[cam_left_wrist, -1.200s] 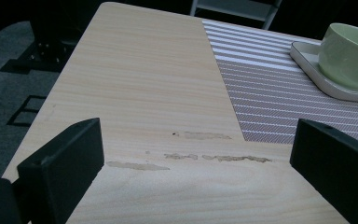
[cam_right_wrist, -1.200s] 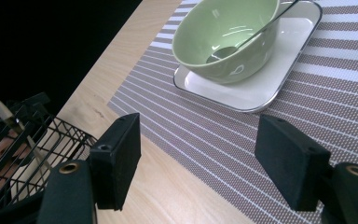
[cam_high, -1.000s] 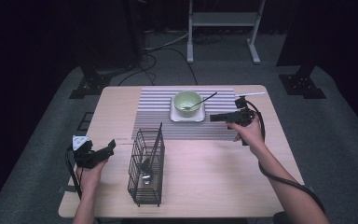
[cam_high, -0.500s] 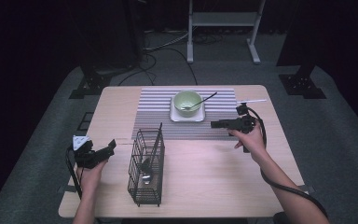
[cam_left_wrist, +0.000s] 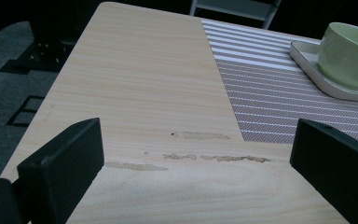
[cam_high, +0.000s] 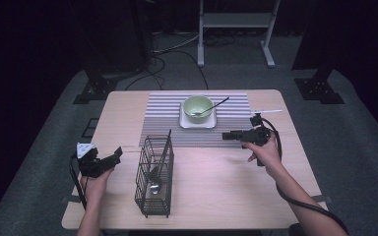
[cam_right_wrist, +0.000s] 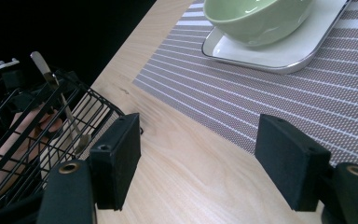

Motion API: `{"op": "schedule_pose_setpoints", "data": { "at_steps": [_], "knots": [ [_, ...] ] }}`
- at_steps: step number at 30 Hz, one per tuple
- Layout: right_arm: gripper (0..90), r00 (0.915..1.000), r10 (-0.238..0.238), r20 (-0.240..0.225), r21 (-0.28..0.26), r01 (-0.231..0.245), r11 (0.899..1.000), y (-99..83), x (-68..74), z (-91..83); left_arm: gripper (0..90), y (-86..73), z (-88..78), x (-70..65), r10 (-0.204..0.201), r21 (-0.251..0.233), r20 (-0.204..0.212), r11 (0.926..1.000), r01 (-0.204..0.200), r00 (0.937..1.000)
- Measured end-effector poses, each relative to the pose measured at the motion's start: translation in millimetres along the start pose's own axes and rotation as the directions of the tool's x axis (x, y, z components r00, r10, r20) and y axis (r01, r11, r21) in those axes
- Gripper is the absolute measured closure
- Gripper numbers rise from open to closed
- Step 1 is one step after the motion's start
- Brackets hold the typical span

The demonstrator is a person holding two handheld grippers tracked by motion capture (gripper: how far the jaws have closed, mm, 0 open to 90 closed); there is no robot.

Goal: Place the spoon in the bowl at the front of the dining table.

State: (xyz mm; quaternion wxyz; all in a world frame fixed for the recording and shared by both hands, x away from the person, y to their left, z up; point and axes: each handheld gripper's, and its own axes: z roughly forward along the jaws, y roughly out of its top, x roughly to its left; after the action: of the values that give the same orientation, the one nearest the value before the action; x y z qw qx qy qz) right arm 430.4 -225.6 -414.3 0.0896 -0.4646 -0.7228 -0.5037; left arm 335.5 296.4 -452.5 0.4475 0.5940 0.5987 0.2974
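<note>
Trouble looms if the right gripper (cam_high: 225, 135), jaws wide apart and empty at centre right, swings carelessly toward the pale green ceramic bowl (cam_high: 198, 106) at upper centre, knocking its dark-handled spoon (cam_high: 215, 105) out, while the left gripper (cam_high: 117, 154) gapes empty.

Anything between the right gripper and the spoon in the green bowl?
Nothing visible. The right gripper, jaws open and empty, hovers over the striped placemat just right of the white square plate. The metal spoon rests in the pale green bowl, handle sticking out toward the far right.
</note>
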Motion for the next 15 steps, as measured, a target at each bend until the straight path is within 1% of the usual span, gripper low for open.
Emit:
{"op": "schedule_pose_setpoints", "data": {
  "at_steps": [4, 7, 13, 15],
  "knots": [
    [30.1, 1.0000, 0.000, -0.007, 0.004, 0.000, 1.000, -5.0, 1.2, -0.8, 1.6, 0.1, 0.1, -0.4, 0.003, 0.001, 0.001, 1.0000, -0.003, 1.0000],
    [30.2, 0.9999, 0.000, -0.015, -0.003, 0.000, 1.000, -7.2, 3.1, -3.7, 1.6, 0.0, 0.5, -0.6, 0.004, 0.002, 0.001, 1.0000, -0.004, 1.0000],
    [30.2, 0.9994, -0.018, -0.028, -0.014, 0.018, 1.000, -12.2, 9.1, -10.1, 1.6, 0.0, 0.6, -1.1, 0.005, 0.005, 0.001, 1.0000, -0.005, 1.0000],
    [30.3, 0.9991, -0.031, -0.028, -0.026, 0.030, 0.999, -15.9, 12.6, -12.8, 1.6, 0.3, 0.4, -0.7, 0.005, 0.003, 0.001, 1.0000, -0.005, 1.0000]
  ]
}}
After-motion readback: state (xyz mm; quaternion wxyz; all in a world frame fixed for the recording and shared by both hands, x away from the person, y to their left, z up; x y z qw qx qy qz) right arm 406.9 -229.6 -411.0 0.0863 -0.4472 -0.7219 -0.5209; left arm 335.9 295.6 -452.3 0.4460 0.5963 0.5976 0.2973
